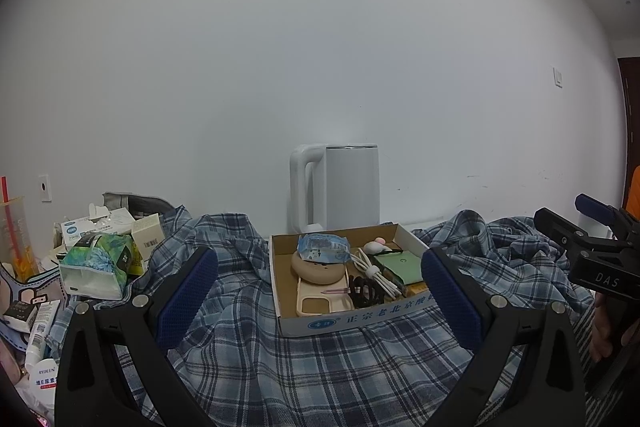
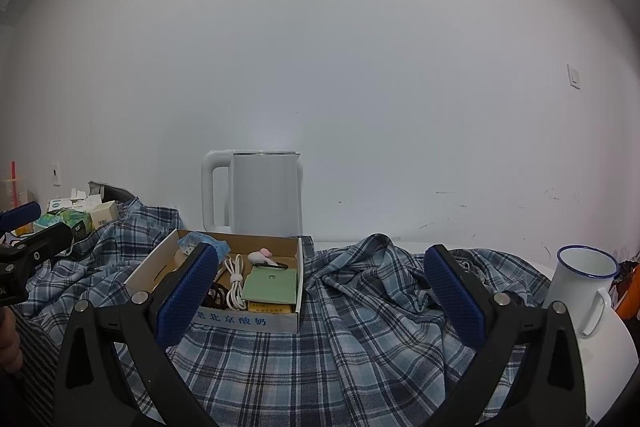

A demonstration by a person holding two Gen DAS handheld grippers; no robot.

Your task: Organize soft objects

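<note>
Box lettering "老北京酸奶"; tube marked "RYDEEN"

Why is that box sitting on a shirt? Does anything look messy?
Yes. The plaid shirt is spread out crumpled and unfolded, and the cardboard box of small things sits on top of it. Both grippers hover open above the cloth.

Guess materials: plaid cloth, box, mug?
Plaid cloth: woven fabric, likely cotton, matte; it creases and bunches. Box: cardboard, brown raw inside, printed white outside. Mug: looks like enamelled metal, glossy white with thin blue rim; could be ceramic.
</note>
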